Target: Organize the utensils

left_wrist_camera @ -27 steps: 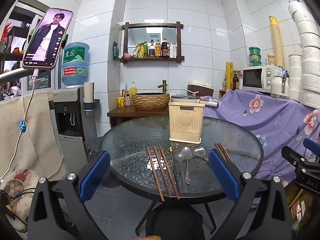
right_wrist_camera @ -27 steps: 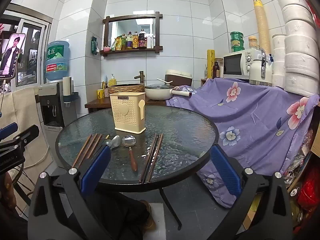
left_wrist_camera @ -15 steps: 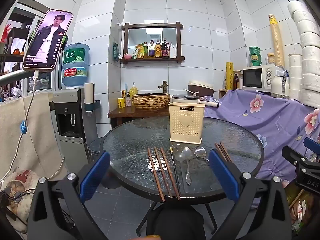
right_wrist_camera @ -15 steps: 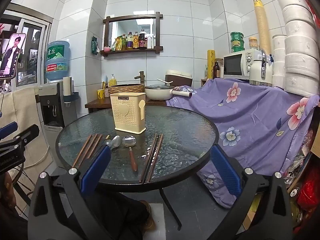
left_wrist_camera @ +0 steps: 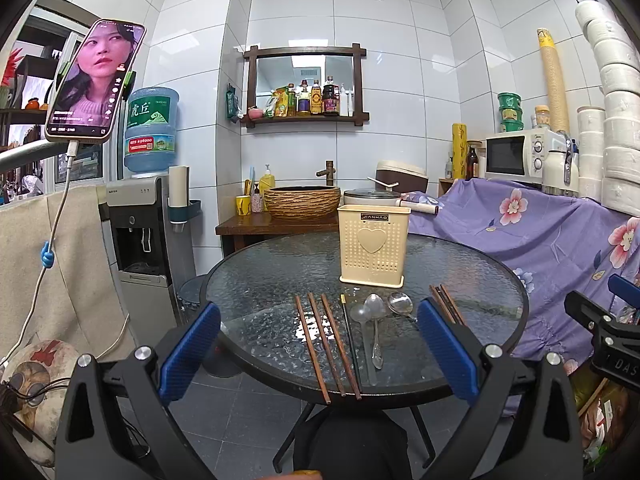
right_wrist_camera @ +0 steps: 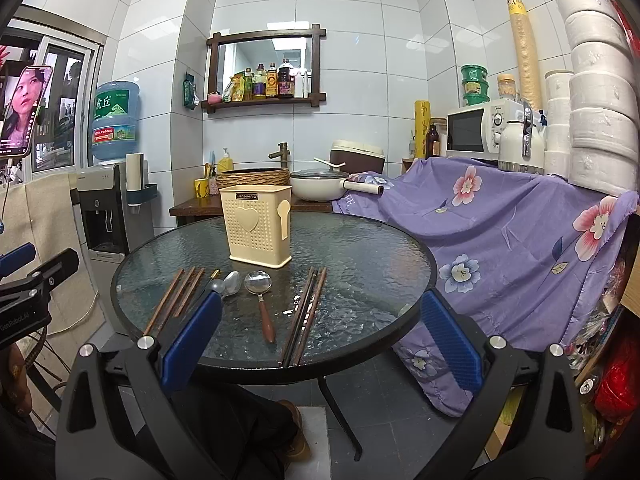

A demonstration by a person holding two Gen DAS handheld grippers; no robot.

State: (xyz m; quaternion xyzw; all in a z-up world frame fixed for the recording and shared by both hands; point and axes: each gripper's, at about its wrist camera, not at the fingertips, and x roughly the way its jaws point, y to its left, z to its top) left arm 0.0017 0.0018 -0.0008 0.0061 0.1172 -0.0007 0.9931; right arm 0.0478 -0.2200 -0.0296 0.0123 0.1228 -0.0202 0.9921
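A cream utensil holder (left_wrist_camera: 373, 245) stands upright on the round glass table (left_wrist_camera: 264, 276); it also shows in the right wrist view (right_wrist_camera: 258, 227). In front of it lie brown chopsticks (left_wrist_camera: 328, 344), a metal spoon (left_wrist_camera: 375, 326), a wooden-handled spoon (right_wrist_camera: 261, 300) and another chopstick set (right_wrist_camera: 306, 314). My left gripper (left_wrist_camera: 318, 352) is open and empty, held before the table's near edge. My right gripper (right_wrist_camera: 316, 340) is open and empty, also short of the table.
A purple floral cloth (right_wrist_camera: 520, 232) covers furniture to the right of the table. A water dispenser (left_wrist_camera: 140, 236) stands at the left. A phone on a stand (left_wrist_camera: 94, 80) hangs at upper left. A side table with a basket (left_wrist_camera: 302, 200) is behind.
Both grippers have hardly moved. The picture on the phone screen has changed.
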